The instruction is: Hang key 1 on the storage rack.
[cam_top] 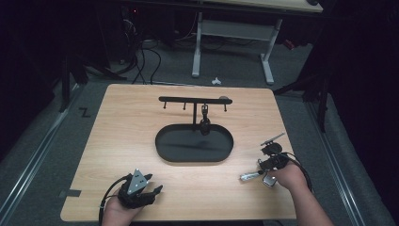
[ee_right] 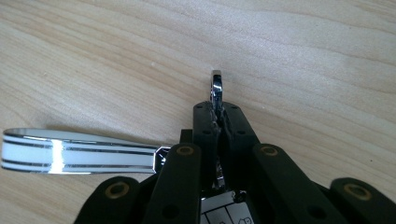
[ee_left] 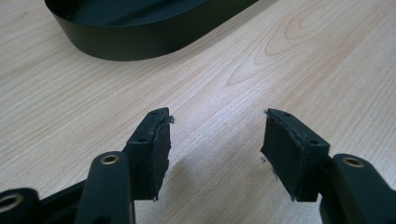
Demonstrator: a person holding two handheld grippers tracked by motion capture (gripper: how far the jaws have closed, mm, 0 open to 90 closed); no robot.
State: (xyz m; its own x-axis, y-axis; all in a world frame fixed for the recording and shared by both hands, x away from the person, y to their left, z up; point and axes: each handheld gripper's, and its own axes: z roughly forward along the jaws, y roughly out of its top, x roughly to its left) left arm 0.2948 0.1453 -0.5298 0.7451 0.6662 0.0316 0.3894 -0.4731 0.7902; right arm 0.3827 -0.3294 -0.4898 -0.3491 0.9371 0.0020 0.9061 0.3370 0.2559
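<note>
Keychain work is in hand at the near right of the table (cam_top: 141, 117). The right gripper (ee_right: 217, 100) has its black padded jaws pressed together on a chrome ring (ee_right: 216, 86), the ring standing on edge and poking out just beyond the fingertips; a pinch this far forward probably leaves the loop free to go over a hook. To the left of the jaws, in the right gripper view, a glossy white tag (ee_right: 79, 151) with thin dark stripes and a mirror-bright metal edge lies flat against the wood, seemingly part of the same keychain (cam_top: 256, 176).

Well ahead of that gripper stands a matte black stand: an oval tray (cam_top: 162, 141) with a low straight wall, a thin post, and a crossbar (cam_top: 188, 99) carrying small hooks. One dark item (cam_top: 204, 123) already hangs from it.

The left gripper (ee_left: 215, 140) rests near the table's front edge, jaws spread with nothing between them, the rubbery pads frayed at the corners; the tray wall lies ahead of it. Pale wood grain covers the table.
</note>
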